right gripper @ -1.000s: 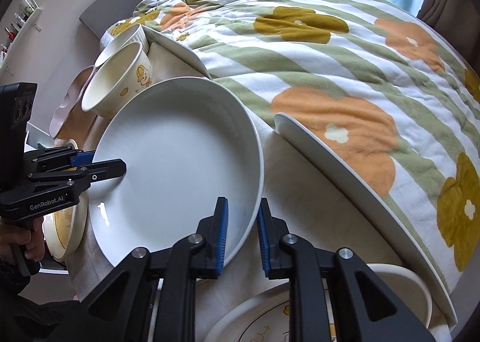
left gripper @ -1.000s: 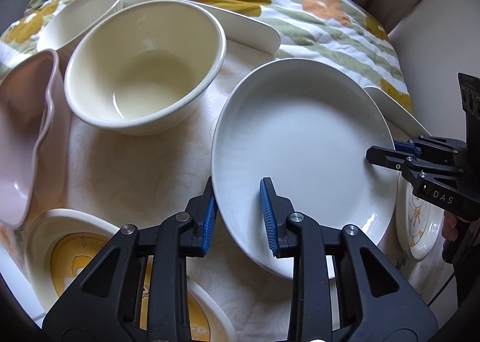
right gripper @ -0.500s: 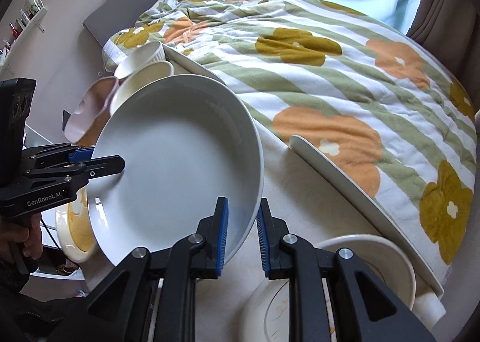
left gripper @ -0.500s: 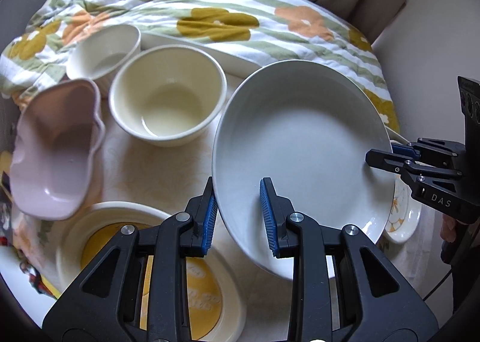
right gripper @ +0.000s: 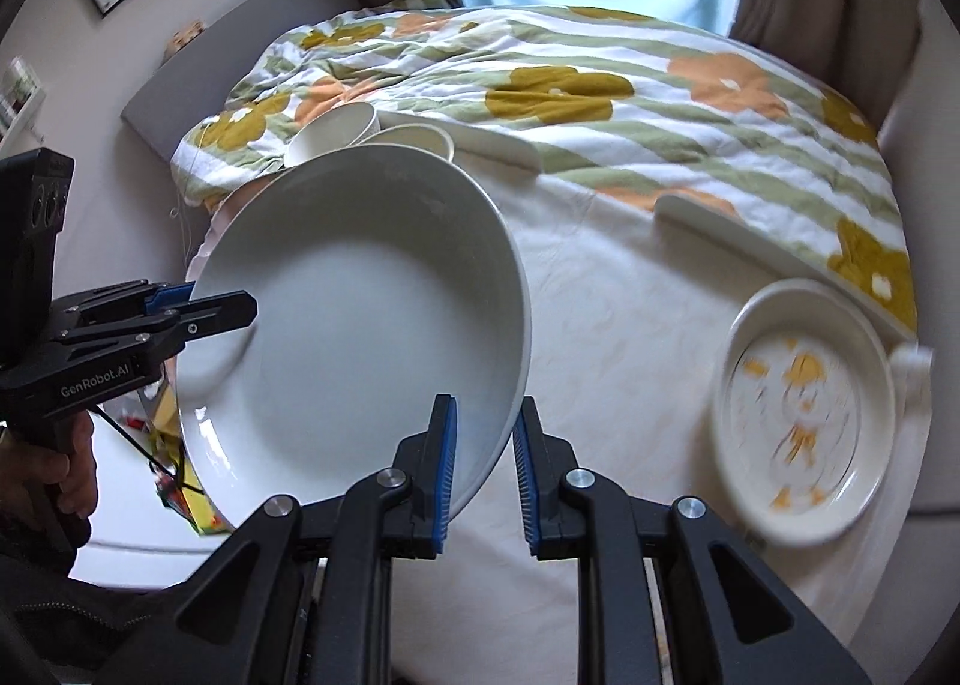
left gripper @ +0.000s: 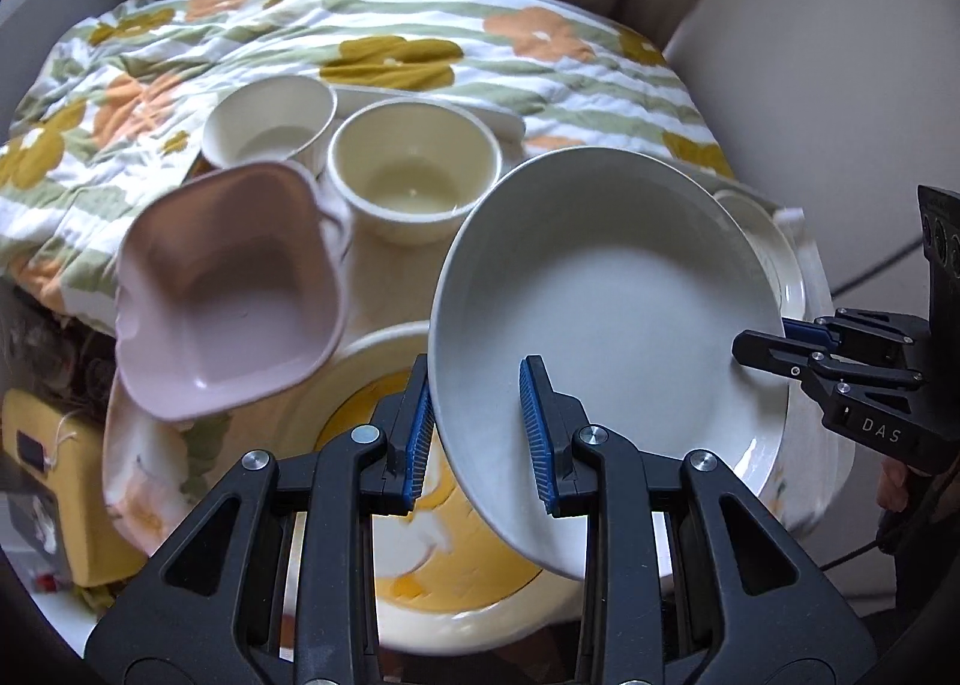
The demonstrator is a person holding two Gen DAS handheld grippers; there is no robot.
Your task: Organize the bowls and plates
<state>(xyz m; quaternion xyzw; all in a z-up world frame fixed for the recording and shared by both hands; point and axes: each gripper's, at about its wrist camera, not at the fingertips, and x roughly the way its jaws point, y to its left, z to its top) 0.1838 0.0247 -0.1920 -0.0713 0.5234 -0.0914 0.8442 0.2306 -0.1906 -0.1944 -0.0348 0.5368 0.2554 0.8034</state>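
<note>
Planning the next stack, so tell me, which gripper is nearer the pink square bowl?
Left. The left gripper grips the white plate beside the pink bowl; the right gripper holds its far rim.

"DAS" on right tongs, "GenRobot.AI" on left tongs
</note>
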